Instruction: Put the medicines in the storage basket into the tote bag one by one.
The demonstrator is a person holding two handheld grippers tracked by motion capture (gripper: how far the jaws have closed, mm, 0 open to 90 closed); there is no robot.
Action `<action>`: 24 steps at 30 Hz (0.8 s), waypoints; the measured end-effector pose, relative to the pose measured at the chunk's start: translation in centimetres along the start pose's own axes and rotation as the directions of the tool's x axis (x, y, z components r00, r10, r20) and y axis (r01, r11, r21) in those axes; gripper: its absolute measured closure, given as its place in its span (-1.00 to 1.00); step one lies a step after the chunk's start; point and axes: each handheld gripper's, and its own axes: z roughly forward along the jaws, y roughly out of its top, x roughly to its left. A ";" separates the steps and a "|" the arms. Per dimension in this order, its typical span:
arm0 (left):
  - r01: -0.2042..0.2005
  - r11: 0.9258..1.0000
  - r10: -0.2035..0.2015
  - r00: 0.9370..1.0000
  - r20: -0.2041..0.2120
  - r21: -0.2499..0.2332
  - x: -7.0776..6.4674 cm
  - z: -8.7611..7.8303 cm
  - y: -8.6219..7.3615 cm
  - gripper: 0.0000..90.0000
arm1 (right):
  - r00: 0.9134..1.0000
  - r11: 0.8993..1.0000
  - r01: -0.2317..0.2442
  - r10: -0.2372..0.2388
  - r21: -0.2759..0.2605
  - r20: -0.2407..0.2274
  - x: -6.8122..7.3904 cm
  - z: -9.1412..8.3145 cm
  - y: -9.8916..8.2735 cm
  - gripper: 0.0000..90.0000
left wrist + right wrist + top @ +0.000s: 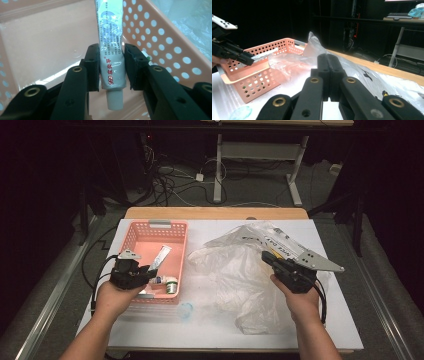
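Overhead, a white counter (340, 320) with a wooden far edge is seen, set in a dark room; cables (175, 180) are strewn over the grey floor behind it, beside the legs of a white desk frame (218, 170).

A pink perforated basket (131, 240) is placed on the left part of the counter. A small green-capped bottle (171, 285) is seen lying in its near right corner. A crumpled clear plastic bag (235, 265) is spread over the middle and right of the counter, just beside the basket, and a small bluish clear lid (185, 310) lies on the counter by the basket's near right corner.

The left gripper (145, 271) is held by a hand over the basket's near left part, pointing to the right. Its fingers (92, 65) are closed on a white ointment tube (111, 50), pinched near the capped end, the tube raised over the basket floor with the cap pointing back toward the hand.

The right gripper (266, 256) is held over the plastic bag, pointing left and away. Its fingers (323, 72) are pressed together with nothing seen between them.
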 end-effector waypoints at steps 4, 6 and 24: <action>-0.006 0.999 0.006 1.000 0.005 -0.040 -0.4 -0.2 -0.5 0.45 | 1.000 1.000 -0.005 0.005 0.002 -0.002 0.1 0.1 -0.1 1.00; -0.003 0.998 0.004 1.000 0.011 -0.060 -0.5 -0.3 -0.7 0.45 | 1.000 1.000 -0.003 0.003 0.002 -0.003 0.1 0.2 -0.1 1.00; -0.040 0.988 0.055 0.993 0.100 -0.147 -3.6 -1.5 -0.5 0.45 | 1.000 1.000 -0.002 0.002 0.006 0.001 0.3 0.1 -0.1 1.00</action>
